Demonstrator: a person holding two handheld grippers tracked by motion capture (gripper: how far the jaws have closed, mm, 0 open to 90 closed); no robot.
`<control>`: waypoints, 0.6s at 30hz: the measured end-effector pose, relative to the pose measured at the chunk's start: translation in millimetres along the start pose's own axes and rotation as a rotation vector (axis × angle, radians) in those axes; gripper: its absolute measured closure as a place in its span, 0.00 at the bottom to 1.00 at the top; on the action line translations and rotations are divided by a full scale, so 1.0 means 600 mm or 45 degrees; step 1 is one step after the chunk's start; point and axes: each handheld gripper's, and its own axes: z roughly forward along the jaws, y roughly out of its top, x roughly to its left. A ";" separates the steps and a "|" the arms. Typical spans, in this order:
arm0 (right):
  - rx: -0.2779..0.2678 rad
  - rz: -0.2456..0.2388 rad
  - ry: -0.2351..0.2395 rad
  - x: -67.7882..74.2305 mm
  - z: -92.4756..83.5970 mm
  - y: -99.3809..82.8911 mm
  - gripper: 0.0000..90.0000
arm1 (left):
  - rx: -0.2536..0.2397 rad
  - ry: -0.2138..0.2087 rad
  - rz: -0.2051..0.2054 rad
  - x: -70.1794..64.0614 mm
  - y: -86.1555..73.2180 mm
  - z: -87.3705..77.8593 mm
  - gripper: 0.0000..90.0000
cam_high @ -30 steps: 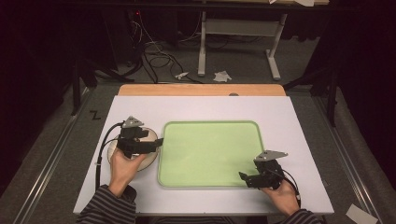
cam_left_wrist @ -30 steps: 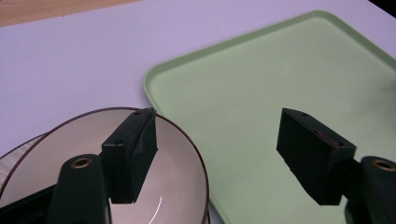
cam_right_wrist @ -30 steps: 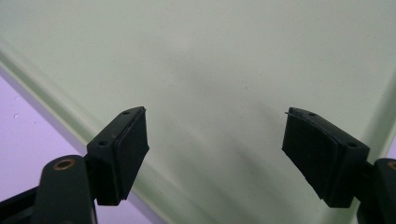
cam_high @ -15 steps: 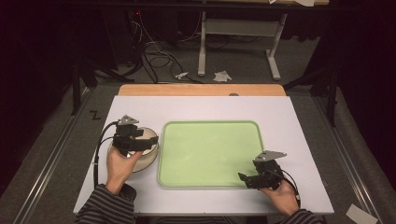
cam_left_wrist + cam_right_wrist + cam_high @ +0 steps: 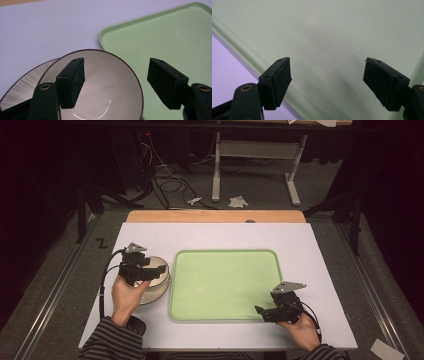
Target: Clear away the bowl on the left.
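From high up, the left gripper [image 5: 156, 271] hangs over the bowl [image 5: 159, 282] beside the tray [image 5: 225, 285]; its own view shows the bowl's [image 5: 105, 82] rim between wide-open jaws; the right gripper [image 5: 327, 82] gapes over the tray [image 5: 342, 32].

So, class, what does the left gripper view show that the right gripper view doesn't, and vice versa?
Left gripper view: a pale bowl with a dark rim, overlapping a second dish, its rim between the open jaws of the left gripper. Right gripper view: the right gripper, open, close above the green tray's floor. Both: that tray and the white table.
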 end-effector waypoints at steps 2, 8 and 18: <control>0.005 0.001 0.001 0.001 0.000 0.000 0.26 | 0.001 0.004 -0.003 0.002 0.000 0.000 0.34; 0.005 0.001 0.004 0.001 0.001 0.000 0.26 | 0.022 0.021 -0.008 0.008 -0.001 0.004 0.34; 0.012 -0.001 0.011 0.002 0.002 0.000 0.26 | 0.043 0.044 -0.029 0.020 -0.003 0.009 0.34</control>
